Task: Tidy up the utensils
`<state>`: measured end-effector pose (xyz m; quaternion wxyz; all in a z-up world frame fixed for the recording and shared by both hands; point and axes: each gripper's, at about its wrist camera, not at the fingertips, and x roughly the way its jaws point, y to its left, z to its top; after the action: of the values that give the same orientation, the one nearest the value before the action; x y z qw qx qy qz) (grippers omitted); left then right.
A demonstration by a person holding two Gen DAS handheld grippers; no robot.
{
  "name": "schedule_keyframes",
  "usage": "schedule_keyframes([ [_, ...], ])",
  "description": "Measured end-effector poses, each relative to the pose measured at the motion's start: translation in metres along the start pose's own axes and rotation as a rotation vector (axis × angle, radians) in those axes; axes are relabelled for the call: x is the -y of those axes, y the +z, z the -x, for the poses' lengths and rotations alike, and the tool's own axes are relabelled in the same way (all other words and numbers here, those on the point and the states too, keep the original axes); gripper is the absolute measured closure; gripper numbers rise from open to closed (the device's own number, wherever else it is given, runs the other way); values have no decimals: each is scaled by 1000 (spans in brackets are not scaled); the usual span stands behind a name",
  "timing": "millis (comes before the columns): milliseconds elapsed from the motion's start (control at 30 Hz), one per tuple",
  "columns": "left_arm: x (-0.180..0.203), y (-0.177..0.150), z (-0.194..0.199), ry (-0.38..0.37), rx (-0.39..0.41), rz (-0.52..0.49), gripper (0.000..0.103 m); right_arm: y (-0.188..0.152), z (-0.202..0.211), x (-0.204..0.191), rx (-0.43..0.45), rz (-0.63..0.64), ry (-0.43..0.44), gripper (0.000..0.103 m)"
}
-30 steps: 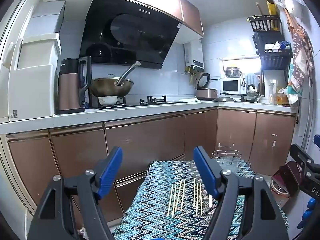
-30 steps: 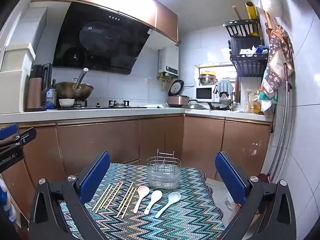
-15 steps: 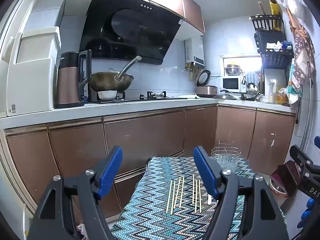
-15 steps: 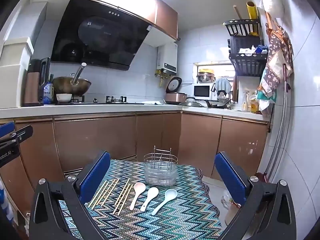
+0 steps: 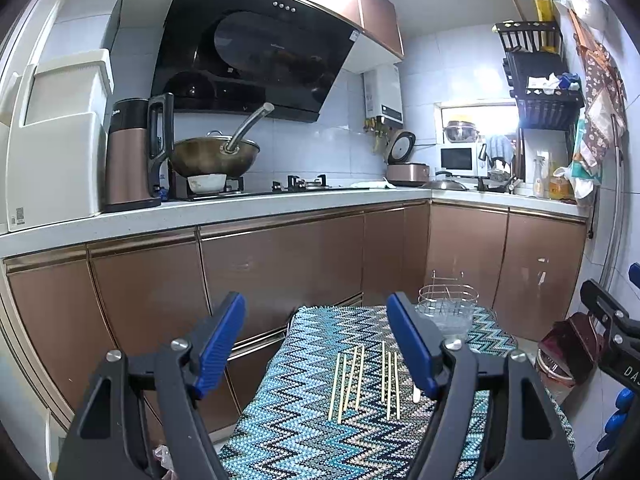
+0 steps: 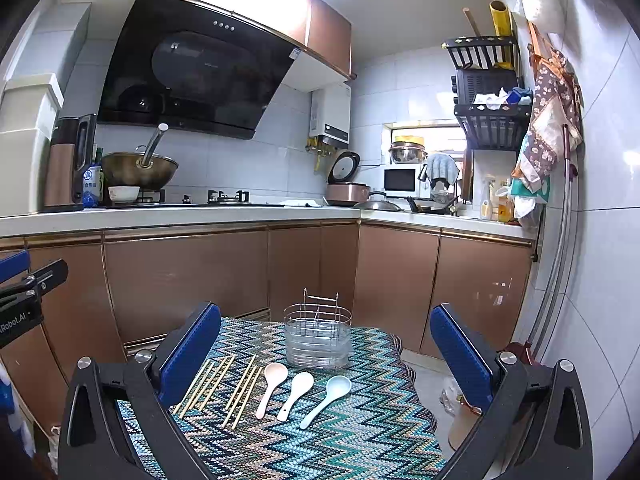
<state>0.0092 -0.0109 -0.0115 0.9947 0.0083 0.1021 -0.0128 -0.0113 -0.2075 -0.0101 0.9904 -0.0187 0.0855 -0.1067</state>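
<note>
Kitchen cabinets (image 6: 192, 280) in copper brown run behind a small tabletop (image 6: 360, 432) covered with a zigzag cloth of blue, teal and cream. Above its near edge the right tool (image 6: 326, 352) hangs with its blue pads spread wide and nothing between them; the left tool (image 5: 316, 344) is likewise wide and empty, set off toward the tabletop's 9 o'clock side. Between the right tool's pads, three spoons lie side by side on the cloth, bowls pointing to 12 o'clock: a pink spoon (image 6: 271, 386), a white spoon (image 6: 297, 394) and a pale blue spoon (image 6: 325, 399). Just beside the pink one, toward 9 o'clock, a row of light wooden chopsticks (image 6: 224, 386) lies roughly parallel, apart from the spoons; in the left view the same sticks (image 5: 366, 380) show between the left tool's pads. At 12 o'clock from the spoons stands a wire utensil holder (image 6: 318, 340) in a clear base, upright and near the far edge. On the counter behind, a wok (image 6: 138, 170) sits on the stove with a brown kettle (image 6: 64, 164) at its 9 o'clock.
</note>
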Motion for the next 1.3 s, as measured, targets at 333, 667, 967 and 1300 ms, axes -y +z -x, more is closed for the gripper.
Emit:
schedule_keyframes([
  [333, 4, -1, -1, -6, -3, -16, 31, 0, -2, 1, -6, -2, -3, 0],
  [667, 1, -3, -5, -15, -5, -8, 31, -2, -4, 2, -10, 3, 3, 0],
  [967, 0, -6, -12, -25, -23, 0, 31, -6, -11, 1, -24, 8, 6, 0],
  [1300, -1, -9, -17, -21, -19, -2, 31, -12, -19, 0, -39, 16, 8, 0],
])
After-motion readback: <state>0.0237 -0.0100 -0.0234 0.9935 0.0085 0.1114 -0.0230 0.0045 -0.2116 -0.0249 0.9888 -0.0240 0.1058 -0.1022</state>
